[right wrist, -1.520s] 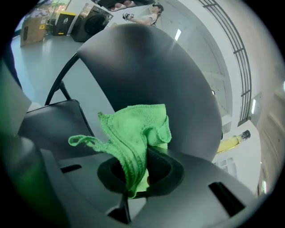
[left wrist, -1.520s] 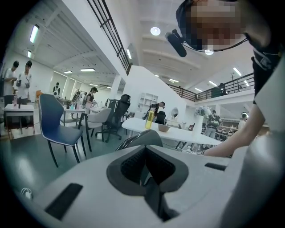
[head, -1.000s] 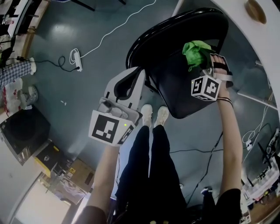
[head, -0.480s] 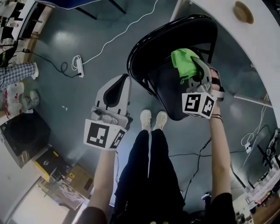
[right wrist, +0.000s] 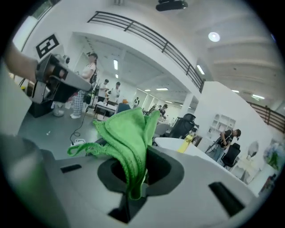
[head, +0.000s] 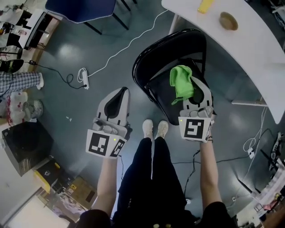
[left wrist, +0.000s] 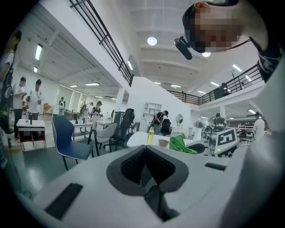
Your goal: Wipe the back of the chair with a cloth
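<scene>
The right hand-held gripper (right wrist: 141, 176) has its 2 jaws closed narrowly on a green cloth (right wrist: 127, 133). They pinch 1 bunched fold low down, and the rest of the cloth stands up out of the jaws in loose folds, with a thin corner trailing off to the side. In the head view this right hand-held gripper (head: 192, 87) is over the black chair (head: 153, 51), and the cloth (head: 181, 82) shows against the dark seat inside the curved black frame. No view shows whether the cloth touches the chair.

The left hand-held gripper (left wrist: 145, 165) has its jaws drawn together with nothing between them. In the head view the left hand-held gripper (head: 119, 94) hangs over the floor (head: 58, 58), just beside the chair's frame and apart from it.

The chair stands on the floor against the near edge of a white bench (head: 254, 53), which carries a bowl (head: 228, 20) and a yellow bottle (head: 205, 5) near its far edge.
</scene>
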### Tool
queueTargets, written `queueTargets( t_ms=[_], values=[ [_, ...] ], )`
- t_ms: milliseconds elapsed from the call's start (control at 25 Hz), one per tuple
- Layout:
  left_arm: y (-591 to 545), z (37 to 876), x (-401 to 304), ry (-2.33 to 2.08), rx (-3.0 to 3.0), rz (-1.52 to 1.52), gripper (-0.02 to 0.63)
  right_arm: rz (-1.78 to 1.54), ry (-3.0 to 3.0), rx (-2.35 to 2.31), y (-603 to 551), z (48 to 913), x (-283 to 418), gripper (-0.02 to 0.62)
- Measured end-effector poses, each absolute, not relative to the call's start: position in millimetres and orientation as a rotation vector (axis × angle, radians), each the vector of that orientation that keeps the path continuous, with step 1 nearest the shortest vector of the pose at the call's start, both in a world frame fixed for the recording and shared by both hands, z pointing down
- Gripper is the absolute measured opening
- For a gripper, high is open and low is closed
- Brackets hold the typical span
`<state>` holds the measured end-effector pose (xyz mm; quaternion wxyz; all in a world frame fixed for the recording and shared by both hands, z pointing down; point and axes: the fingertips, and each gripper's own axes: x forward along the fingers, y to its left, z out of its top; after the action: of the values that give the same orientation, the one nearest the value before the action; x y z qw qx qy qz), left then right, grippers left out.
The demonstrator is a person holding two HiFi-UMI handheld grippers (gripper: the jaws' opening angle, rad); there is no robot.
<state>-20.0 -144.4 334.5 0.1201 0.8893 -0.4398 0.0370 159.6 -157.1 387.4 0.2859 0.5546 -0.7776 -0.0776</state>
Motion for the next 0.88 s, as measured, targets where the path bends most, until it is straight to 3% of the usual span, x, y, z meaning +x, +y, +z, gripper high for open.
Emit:
queueTargets(
  t_ms=[880],
  values=[
    [-44,141,20,-1.09,2.769,-0.135,0.006,0.135,-2.558,2.011,-6,136,156,0.044]
  ],
)
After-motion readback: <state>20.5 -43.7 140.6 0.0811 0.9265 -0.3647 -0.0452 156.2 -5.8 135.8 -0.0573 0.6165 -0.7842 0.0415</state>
